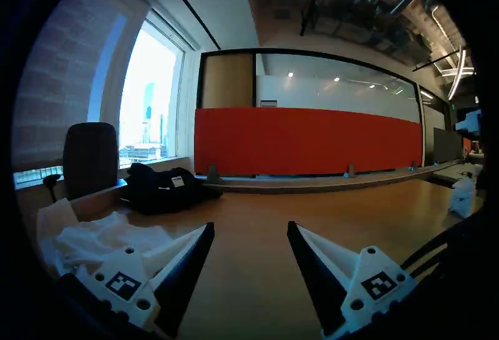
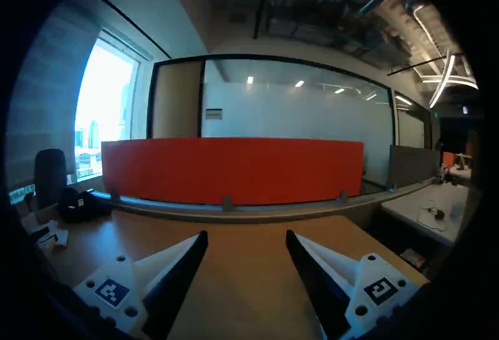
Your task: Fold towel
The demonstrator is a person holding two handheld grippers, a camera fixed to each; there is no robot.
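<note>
A crumpled white towel [image 1: 103,240] lies on the wooden table [image 1: 262,265] at the lower left of the left gripper view, just beyond and partly behind my left finger. My left gripper [image 1: 249,225] hangs open low over bare wood, holding nothing. In the right gripper view my right gripper [image 2: 246,234] is also open over the bare wooden table [image 2: 249,277], with nothing between its fingers. A small white shape [image 2: 51,238] sits at the far left edge of that view; I cannot tell what it is.
A black bag [image 1: 163,190] rests at the table's back left, near a dark chair [image 1: 90,156] and the window. A red divider panel [image 1: 305,140] runs along the far edge. Something white [image 1: 463,195] sits at the far right. A white desk [image 2: 430,206] with cables stands to the right.
</note>
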